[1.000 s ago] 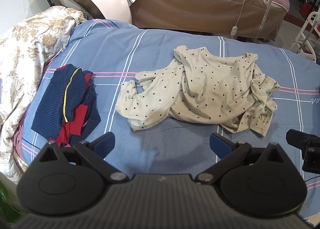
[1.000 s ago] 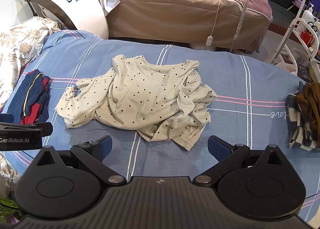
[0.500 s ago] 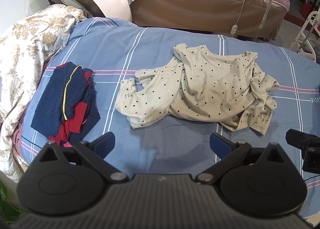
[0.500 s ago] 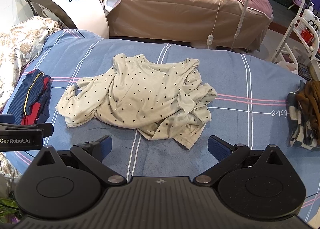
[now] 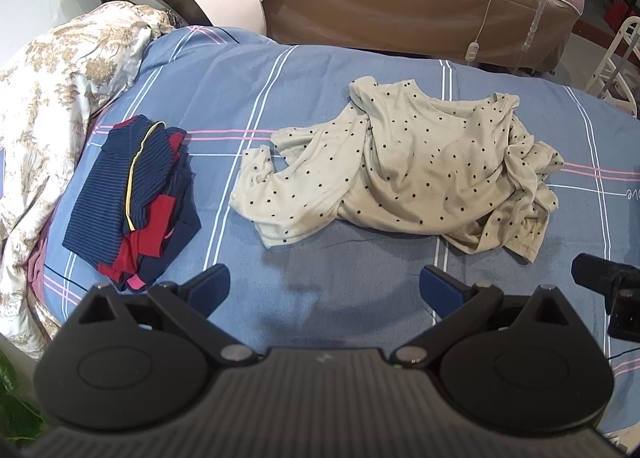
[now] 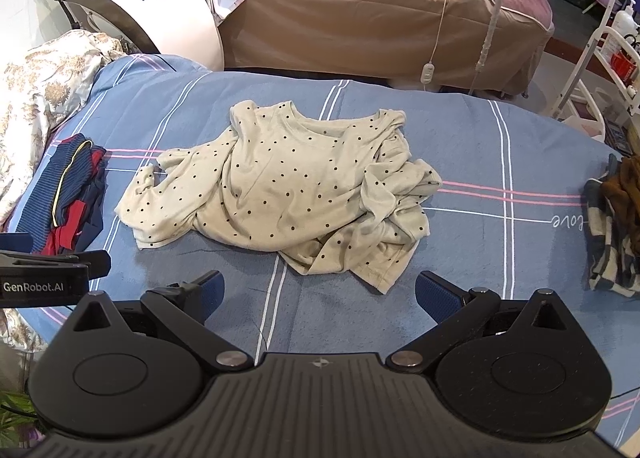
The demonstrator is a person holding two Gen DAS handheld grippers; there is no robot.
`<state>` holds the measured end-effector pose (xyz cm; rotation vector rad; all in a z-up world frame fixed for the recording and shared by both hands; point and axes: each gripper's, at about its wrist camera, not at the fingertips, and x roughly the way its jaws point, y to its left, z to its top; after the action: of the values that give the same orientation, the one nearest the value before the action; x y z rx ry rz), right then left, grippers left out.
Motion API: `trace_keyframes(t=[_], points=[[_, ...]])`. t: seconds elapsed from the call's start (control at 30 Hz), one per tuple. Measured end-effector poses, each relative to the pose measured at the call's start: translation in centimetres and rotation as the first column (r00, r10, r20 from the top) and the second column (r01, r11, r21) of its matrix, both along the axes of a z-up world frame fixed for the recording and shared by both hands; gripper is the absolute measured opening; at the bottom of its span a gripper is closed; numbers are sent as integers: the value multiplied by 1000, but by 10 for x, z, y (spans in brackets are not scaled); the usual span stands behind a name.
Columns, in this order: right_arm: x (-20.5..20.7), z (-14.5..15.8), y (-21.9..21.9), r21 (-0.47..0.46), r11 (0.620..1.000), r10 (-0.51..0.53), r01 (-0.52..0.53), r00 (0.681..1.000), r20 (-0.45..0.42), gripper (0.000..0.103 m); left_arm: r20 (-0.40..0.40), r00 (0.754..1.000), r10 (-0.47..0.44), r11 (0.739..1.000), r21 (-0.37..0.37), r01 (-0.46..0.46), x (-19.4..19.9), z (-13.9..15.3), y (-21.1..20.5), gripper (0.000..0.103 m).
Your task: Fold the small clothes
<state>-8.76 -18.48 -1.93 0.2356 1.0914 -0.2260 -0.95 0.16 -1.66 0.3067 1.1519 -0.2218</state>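
A cream polka-dot long-sleeved top (image 5: pixel 404 174) lies crumpled on the blue striped bed sheet (image 5: pixel 320 90); it also shows in the right wrist view (image 6: pixel 280 186). My left gripper (image 5: pixel 326 286) is open and empty, hovering over the sheet just in front of the top's near edge. My right gripper (image 6: pixel 320 292) is open and empty, in front of the top's lower hem. The right gripper's side shows at the right edge of the left wrist view (image 5: pixel 608 290), and the left gripper's body at the left of the right wrist view (image 6: pixel 44 270).
A folded navy and red pile (image 5: pixel 132 198) lies on the left of the sheet. A floral quilt (image 5: pixel 48 106) is bunched at the left. Brown and checked clothes (image 6: pixel 612 226) lie at the right edge. A white machine (image 6: pixel 152 6) and a brown bed (image 6: pixel 380 18) stand behind.
Both grippers have risen or drawn back slightly, so the top sits a little lower in view. Both stay open. The top has not moved.
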Motion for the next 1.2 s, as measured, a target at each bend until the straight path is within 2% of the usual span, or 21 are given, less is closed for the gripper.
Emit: trace_keyframes(t=[0.13, 0.27, 0.37, 0.43, 0.53, 0.63, 0.7, 0.8, 0.87, 0.9, 0.97, 1.07, 1.13, 1.17, 1.2], points=[[-4, -7, -11, 18, 1000, -10, 9, 1000, 28, 103, -32, 999, 6, 1000, -7, -7, 0, -15, 5, 103], [-14, -16, -27, 24, 999, -32, 30, 994, 109, 103, -95, 994, 54, 995, -77, -61, -1, -35, 26, 103], [-17, -42, -36, 63, 998, -10, 3, 994, 112, 103, -104, 990, 95, 990, -96, -105, -6, -57, 42, 103], [-17, -67, -40, 102, 995, -1, -7, 996, 84, 103, -80, 991, 108, 992, -64, -113, -9, -71, 49, 103], [-21, -90, -48, 170, 985, -28, 9, 993, 111, 103, -34, 996, 88, 996, 7, -88, -6, -92, 53, 103], [-14, -104, -55, 177, 983, -69, 43, 987, 143, 103, 42, 999, 9, 995, 100, -13, 8, -111, 44, 102], [-4, -113, -59, 164, 984, -90, 64, 984, 156, 103, 87, 994, -67, 990, 130, 55, 22, -127, 35, 102], [15, -125, -62, 158, 982, -125, 104, 984, 128, 103, 116, 983, -140, 975, 187, 117, 50, -153, 19, 93], [23, -131, -62, 143, 981, -154, 134, 978, 141, 103, 147, 973, -176, 965, 219, 141, 67, -168, 12, 88], [27, -134, -60, 123, 982, -164, 147, 976, 141, 103, 166, 966, -198, 961, 228, 157, 73, -173, 10, 82], [34, -144, -58, 101, 982, -174, 161, 976, 131, 103, 183, 950, -254, 943, 266, 201, 83, -187, 5, 79], [40, -159, -53, 100, 980, -180, 169, 977, 114, 103, 129, 949, -288, 929, 279, 244, 99, -208, 1, 61], [45, -171, -51, 90, 981, -177, 170, 981, 78, 103, 103, 951, -290, 926, 281, 252, 108, -221, 1, 42], [47, -176, -51, 92, 980, -181, 175, 982, 60, 103, 94, 952, -292, 925, 280, 256, 111, -226, 1, 39], [49, -182, -52, 104, 978, -188, 183, 981, 47, 72, 92, 952, -294, 927, 272, 260, 115, -229, 1, 34]])
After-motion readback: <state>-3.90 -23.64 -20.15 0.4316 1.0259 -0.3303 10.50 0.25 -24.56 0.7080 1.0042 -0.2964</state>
